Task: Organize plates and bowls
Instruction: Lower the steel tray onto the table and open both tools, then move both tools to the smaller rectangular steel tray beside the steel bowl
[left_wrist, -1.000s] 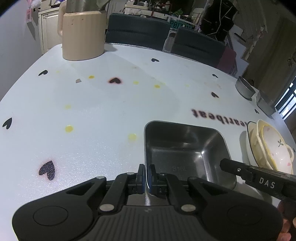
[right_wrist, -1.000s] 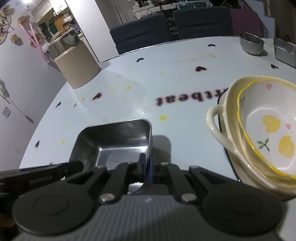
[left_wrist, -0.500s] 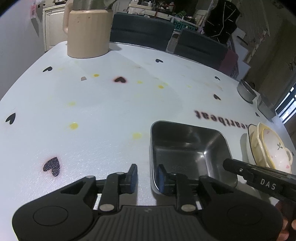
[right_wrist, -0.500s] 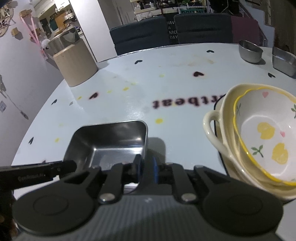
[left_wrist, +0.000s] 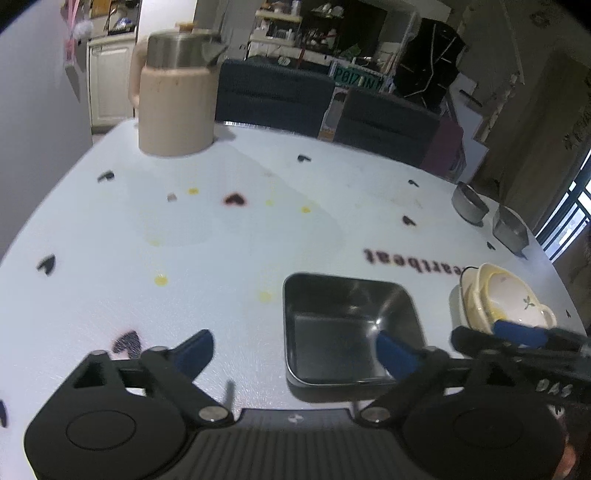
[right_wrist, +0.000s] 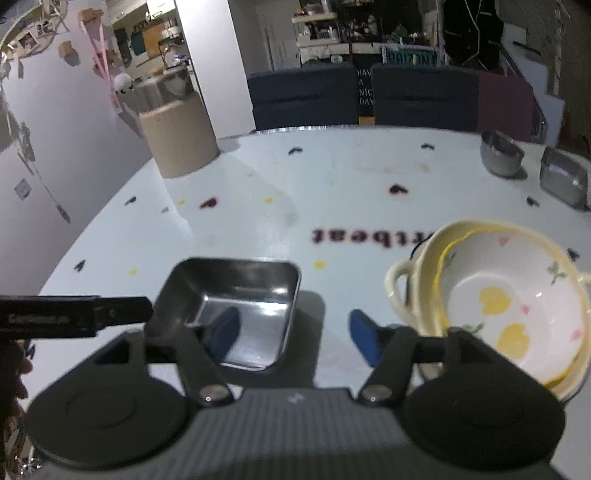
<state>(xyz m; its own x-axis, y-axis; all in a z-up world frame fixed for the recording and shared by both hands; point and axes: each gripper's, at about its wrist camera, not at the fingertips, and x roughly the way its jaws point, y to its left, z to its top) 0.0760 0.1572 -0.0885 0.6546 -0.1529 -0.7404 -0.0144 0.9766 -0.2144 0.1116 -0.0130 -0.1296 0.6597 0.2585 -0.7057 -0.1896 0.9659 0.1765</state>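
At the bottom of the left wrist view the left gripper has its jaws opening, spread wide with nothing pinched: one blue pad hangs over the bare table at lower left, the other over the near right part of the square steel tray. In the right wrist view the right gripper is likewise opening and grips nothing; its left pad hangs over the tray's near right corner and its right pad over bare table, between the tray and the stacked ceramic bowls. The tray sits flat on the table at lower centre of both views, free of both grippers. The bowls, nested and resting on what looks like a dark-rimmed plate, stand near the tray at the right. Farther off, at the upper right of the right wrist view, a small round steel bowl and a second steel tray wait close to the table's far edge; a beige kettle stands at upper left. The risks, as I judge them: a pad could catch the tray's rim and drag or tip it, and a sweep of the right gripper toward the bowls could knock the tilted inner bowl off its stack. The two far steel pieces sit near the edge, so a careless push could send them over.
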